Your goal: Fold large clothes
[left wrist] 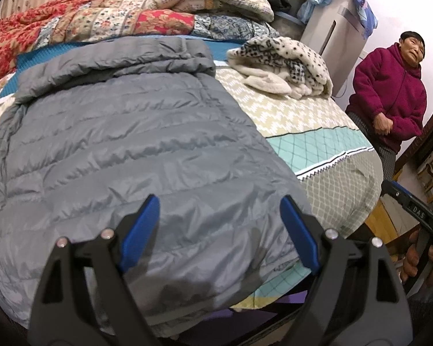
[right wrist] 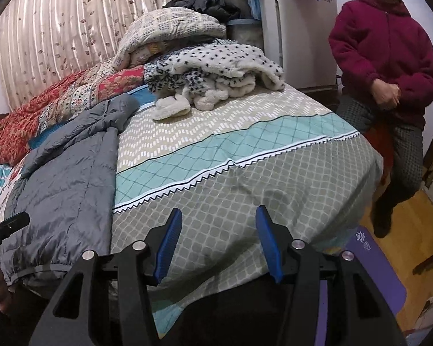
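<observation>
A bed [right wrist: 245, 173] covered with a patterned sheet in beige, teal and grey fills the room's foreground, with a striped curtain [right wrist: 57, 28] behind it. The left tongs [left wrist: 219, 225] are held wide apart, nothing gripped, directly over the near hem of a grey quilted jacket [left wrist: 115, 144]. The right tongs [right wrist: 218, 238] are likewise spread and empty, poised over bare sheet, with the jacket lying off to their left. The jacket's long axis is seen to run away from the tongs toward the head of the bed, its collar end bunched at the far side. The left hand is therefore judged the nearer, and the right would have to be brought across to the hem. A spotted fleece garment [right wrist: 216, 77] is heaped farther back, near piled quilts [left wrist: 86, 23]. A woman in a magenta fleece [right wrist: 386, 57] is seated beside the bed.
</observation>
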Action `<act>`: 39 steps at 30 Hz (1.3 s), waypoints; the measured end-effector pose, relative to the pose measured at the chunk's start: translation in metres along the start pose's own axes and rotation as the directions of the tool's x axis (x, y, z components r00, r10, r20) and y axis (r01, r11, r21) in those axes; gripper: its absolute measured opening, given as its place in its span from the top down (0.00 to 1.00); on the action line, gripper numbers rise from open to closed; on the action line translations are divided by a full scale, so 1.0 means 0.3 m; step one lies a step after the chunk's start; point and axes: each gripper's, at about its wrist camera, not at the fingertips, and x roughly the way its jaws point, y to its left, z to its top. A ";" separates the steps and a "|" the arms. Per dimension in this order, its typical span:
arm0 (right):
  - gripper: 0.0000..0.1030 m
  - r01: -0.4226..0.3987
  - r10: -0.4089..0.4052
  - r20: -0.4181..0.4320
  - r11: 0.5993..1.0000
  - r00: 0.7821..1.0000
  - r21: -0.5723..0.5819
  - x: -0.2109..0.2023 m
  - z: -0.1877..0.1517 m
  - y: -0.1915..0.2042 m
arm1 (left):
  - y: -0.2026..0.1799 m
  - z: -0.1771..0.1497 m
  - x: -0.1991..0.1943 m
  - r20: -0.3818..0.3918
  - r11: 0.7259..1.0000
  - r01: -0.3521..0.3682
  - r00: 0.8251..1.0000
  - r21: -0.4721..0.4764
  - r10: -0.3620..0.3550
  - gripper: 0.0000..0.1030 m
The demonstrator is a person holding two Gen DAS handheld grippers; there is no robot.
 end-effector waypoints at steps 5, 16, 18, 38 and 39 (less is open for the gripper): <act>0.47 0.016 -0.015 0.082 1.000 0.997 -0.022 -0.044 0.020 -0.009 | 0.012 -0.001 -0.013 0.017 1.000 -0.022 1.000 0.005 0.022 0.21; 0.47 -0.032 0.033 -0.032 0.999 0.999 0.019 0.038 -0.046 -0.030 | -0.005 -0.037 0.035 -0.061 0.999 -0.041 0.997 0.016 0.042 0.21; 0.47 -0.037 0.038 -0.028 0.999 0.999 0.018 0.038 -0.042 -0.029 | -0.019 -0.029 0.037 -0.054 0.999 -0.037 0.998 0.026 0.039 0.21; 0.47 -0.049 0.070 0.227 0.994 0.971 -0.098 -0.158 0.398 -0.062 | 0.040 0.071 -0.026 0.010 0.998 -0.058 0.998 -0.019 0.058 0.21; 0.47 -0.045 0.075 0.288 0.993 0.955 -0.110 -0.219 0.506 -0.069 | 0.060 0.090 -0.041 0.030 0.997 -0.065 0.997 -0.040 0.066 0.21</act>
